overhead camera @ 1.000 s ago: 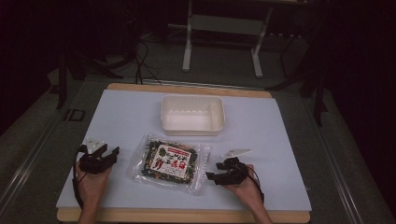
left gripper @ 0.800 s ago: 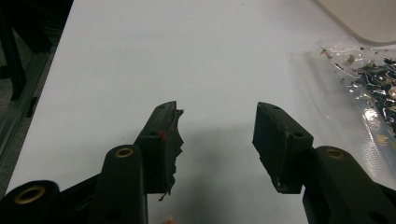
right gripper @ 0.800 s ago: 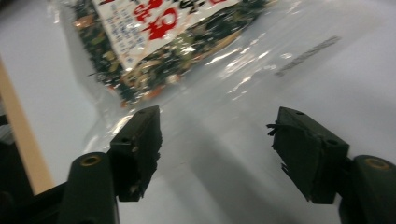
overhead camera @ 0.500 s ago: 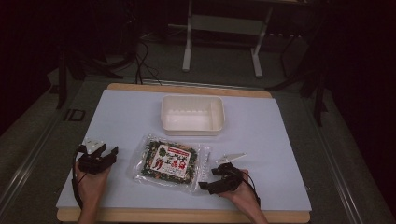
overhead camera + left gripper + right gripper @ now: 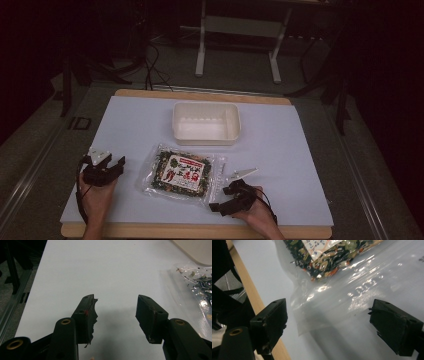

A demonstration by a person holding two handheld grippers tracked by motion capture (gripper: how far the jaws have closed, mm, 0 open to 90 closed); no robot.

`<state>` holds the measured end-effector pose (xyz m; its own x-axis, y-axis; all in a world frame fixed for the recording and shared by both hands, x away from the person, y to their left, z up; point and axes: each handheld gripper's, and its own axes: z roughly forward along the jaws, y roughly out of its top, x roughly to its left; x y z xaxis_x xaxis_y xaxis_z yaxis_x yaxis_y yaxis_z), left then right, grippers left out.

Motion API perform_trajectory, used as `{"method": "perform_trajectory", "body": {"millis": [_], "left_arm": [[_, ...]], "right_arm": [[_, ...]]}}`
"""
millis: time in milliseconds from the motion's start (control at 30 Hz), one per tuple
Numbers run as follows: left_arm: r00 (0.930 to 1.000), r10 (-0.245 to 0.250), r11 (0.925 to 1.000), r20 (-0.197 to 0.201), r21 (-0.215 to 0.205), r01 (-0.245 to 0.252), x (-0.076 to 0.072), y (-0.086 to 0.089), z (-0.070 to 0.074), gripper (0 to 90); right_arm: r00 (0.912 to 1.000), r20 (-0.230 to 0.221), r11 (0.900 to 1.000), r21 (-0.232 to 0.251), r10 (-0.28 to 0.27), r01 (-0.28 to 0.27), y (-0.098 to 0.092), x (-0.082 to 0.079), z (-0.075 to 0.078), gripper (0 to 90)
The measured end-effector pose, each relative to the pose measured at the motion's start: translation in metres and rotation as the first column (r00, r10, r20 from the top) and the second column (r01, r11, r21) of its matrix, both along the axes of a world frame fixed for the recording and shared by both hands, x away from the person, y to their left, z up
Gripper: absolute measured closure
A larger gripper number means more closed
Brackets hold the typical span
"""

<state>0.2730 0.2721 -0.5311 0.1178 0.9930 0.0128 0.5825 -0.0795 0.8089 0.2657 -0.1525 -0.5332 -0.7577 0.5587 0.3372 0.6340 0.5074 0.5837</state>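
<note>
Right now my right gripper (image 5: 216, 199) has its jaws spread wide, having just been opening; the clear sealed corner of the clear plastic packet of dark dried greens with a red-and-white label (image 5: 181, 173) lies between them, unpinched. My left gripper (image 5: 116, 165) holds its jaws wide apart over bare pale blue worktop (image 5: 280, 150), gripping nothing. That packet lies flat at the worktop's centre, at three o'clock from my left gripper. At twelve o'clock from it, just apart, sits an empty cream rectangular plastic tray (image 5: 206, 122).

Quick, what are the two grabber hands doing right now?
Left gripper: open, holding nothing.
Right gripper: jaws just opened wide at the clear bag's edge, not gripping it.
</note>
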Motion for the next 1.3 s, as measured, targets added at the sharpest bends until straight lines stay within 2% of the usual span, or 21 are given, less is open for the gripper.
{"method": "perform_trajectory", "body": {"millis": [133,333,533,700,833,967,1300], "left_arm": [[1.0,0.001,1.0,0.0,0.001,-0.001,0.0,0.0,0.0,49.3],[1.0,0.003,1.0,0.002,0.003,-0.003,0.0,-0.001,0.0,49.3],[1.0,0.004,1.0,-0.003,0.008,-0.004,0.0,-0.001,0.0,49.0],[1.0,0.002,0.9999,-0.003,0.015,-0.002,0.0,-0.003,-0.001,48.9],[1.0,0.001,0.9999,-0.004,0.015,-0.001,0.0,-0.002,-0.001,48.7],[1.0,0.0,0.9999,-0.007,0.016,0.0,0.0,-0.003,-0.001,48.7],[0.9995,-0.021,0.999,-0.025,0.04,0.022,0.003,-0.009,-0.004,48.8]], "right_arm": [[0.9995,-0.015,1.0,-0.005,0.028,-0.028,-0.001,-0.006,0.001,17.2],[0.9985,-0.021,0.998,-0.024,0.051,-0.051,-0.002,-0.012,0.004,32.2],[0.9971,-0.035,0.997,-0.028,0.067,-0.068,-0.008,-0.018,0.006,36.8],[0.9945,-0.044,0.995,-0.031,0.095,-0.096,-0.001,-0.019,0.004,37.9],[0.997,-0.038,0.998,-0.003,0.068,-0.068,0.001,-0.011,0.005,35.3],[0.999,-0.042,1.0,0.027,0.016,-0.015,-0.002,0.002,0.005,35.1],[0.9954,-0.065,0.994,0.078,-0.07,0.075,-0.006,0.038,0.003,37.4]]}}
